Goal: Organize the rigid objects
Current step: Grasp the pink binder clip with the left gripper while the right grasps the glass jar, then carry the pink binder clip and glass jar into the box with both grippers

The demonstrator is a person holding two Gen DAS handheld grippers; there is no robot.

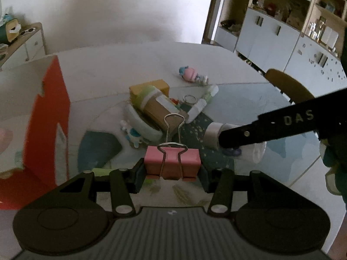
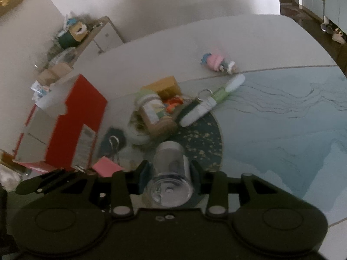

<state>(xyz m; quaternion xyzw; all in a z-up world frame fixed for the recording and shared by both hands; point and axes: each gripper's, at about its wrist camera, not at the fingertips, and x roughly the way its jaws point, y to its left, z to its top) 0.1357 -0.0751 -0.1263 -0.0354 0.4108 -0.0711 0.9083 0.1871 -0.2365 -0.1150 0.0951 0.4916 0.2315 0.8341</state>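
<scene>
Above table [image 1: 108, 69], left tongs [image 1: 172, 169] clench pink clip [image 1: 172, 162]; right tongs [image 2: 169, 173] grasp jar [image 2: 170, 173].

A plain white wall [image 1: 112, 10] is seen behind the pale table [image 1: 134, 65], with a low cabinet [image 2: 102, 36] set against it and cluttered on top. White cupboards with open wooden shelves [image 1: 282, 17] are seen across the room, a wooden chair back [image 1: 286, 84] is placed at the table's edge, and light floor tiles [image 1: 312, 173] are visible below.

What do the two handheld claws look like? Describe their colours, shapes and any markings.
Both the left claw and the right claw are black, with flat linkage bars joined by silver rivets and round discs on a ribbed base. Their pads look dark blue. One bar of the right claw carries raised letters "DAS".
</scene>
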